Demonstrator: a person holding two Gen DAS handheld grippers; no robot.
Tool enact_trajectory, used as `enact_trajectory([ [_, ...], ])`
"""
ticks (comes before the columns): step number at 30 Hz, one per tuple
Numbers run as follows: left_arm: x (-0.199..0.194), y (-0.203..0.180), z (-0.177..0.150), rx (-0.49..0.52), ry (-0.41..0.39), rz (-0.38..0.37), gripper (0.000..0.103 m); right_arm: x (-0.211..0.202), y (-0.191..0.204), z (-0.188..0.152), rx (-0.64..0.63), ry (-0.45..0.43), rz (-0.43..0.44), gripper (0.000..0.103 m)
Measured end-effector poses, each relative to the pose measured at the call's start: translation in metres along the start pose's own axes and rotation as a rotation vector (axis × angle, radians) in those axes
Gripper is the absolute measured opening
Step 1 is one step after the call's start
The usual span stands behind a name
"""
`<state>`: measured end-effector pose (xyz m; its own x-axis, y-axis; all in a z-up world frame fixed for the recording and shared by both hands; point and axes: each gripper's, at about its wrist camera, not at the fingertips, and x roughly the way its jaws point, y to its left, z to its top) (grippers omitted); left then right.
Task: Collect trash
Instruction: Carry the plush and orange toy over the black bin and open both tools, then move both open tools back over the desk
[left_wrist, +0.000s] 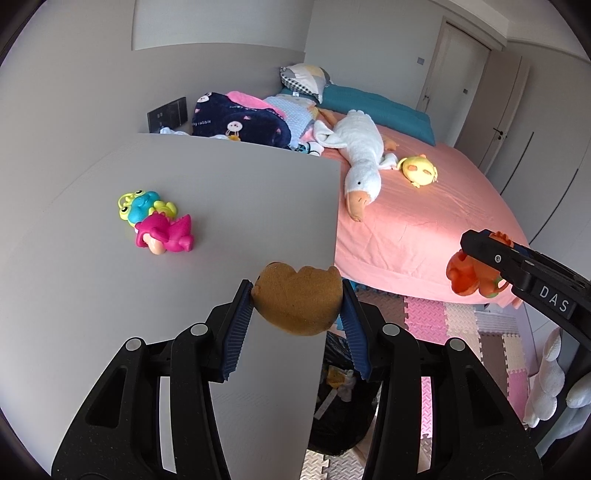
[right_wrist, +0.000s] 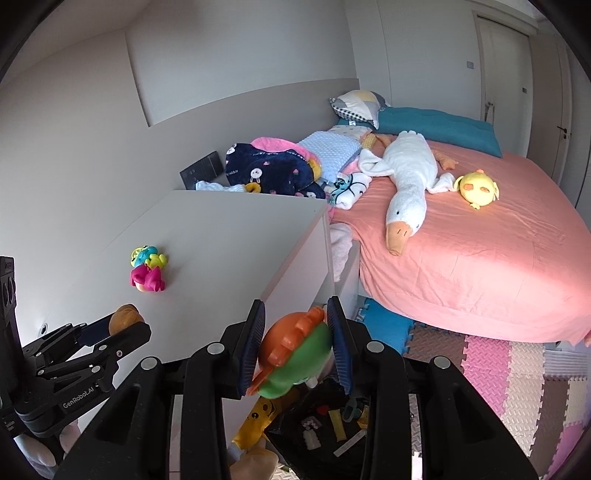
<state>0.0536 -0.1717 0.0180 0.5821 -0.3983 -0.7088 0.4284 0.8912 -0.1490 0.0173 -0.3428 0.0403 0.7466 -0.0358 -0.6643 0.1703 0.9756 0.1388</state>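
My left gripper (left_wrist: 297, 291) is shut on a brown, spongy rounded lump (left_wrist: 299, 308), held over the right edge of the grey cabinet top (left_wrist: 184, 177). My right gripper (right_wrist: 295, 314) is shut on an orange and green plastic toy (right_wrist: 295, 350). That toy shows as an orange blob (left_wrist: 467, 275) in the left wrist view, out over the bed's edge. Below both grippers a black-lined trash bin (left_wrist: 340, 417) (right_wrist: 321, 432) stands on the floor with several scraps inside. The left gripper (right_wrist: 123, 325) with the brown lump (right_wrist: 123, 315) appears at the left of the right wrist view.
A pink toy (left_wrist: 166, 236) and a blue-green frog toy (left_wrist: 142, 208) lie on the cabinet top. The bed with a pink sheet (right_wrist: 480, 266) carries a white goose plush (right_wrist: 406, 184) and a yellow chick plush (right_wrist: 478, 188). Foam mats (right_wrist: 498, 365) cover the floor; a yellow plush (right_wrist: 258, 417) leans by the bin.
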Motion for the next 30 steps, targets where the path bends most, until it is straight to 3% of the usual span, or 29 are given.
enact_trajectory([
  [25,0.035,-0.085,-0.006,0.147,0.074,-0.077,0.047,-0.022,-0.076,-0.004,0.124,-0.029,-0.078,0.034],
  [26,0.036,-0.085,-0.007,0.147,0.082,-0.079,0.05,-0.019,-0.079,-0.003,0.144,-0.019,-0.061,0.036],
  [27,0.038,-0.086,-0.007,0.151,0.096,-0.09,0.057,-0.017,-0.081,-0.002,0.16,-0.006,-0.062,0.054],
  [28,0.038,-0.086,-0.008,0.153,0.103,-0.093,0.082,-0.017,-0.082,-0.001,0.167,-0.002,-0.082,0.063],
  [29,0.036,-0.086,-0.01,0.153,0.091,-0.081,0.097,-0.018,-0.081,-0.001,0.163,-0.019,-0.107,0.071],
  [30,0.033,-0.085,-0.011,0.156,0.067,-0.061,0.097,-0.02,-0.08,-0.001,0.154,-0.035,-0.123,0.071],
])
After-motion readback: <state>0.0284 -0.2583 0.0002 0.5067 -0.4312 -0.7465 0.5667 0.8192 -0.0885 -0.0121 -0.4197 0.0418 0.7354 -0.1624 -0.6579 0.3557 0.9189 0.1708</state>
